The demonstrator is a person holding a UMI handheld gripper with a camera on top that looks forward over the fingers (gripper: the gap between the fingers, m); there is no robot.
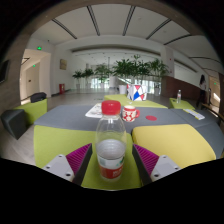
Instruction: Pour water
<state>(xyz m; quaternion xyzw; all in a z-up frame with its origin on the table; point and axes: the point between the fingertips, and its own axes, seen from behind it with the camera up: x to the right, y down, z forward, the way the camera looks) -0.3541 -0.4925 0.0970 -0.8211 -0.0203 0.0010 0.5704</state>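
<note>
Bottle [111,152] stands between parted tongs [110,166] on grey-green table [65,120].

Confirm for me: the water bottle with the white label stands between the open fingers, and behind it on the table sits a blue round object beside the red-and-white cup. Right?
Not quite: the round object behind the water bottle is red, not blue, as the gripper view shows. The rest holds: the bottle stands between the open fingers of the gripper, and the red-and-white cup sits beside the red object on the table.
</note>
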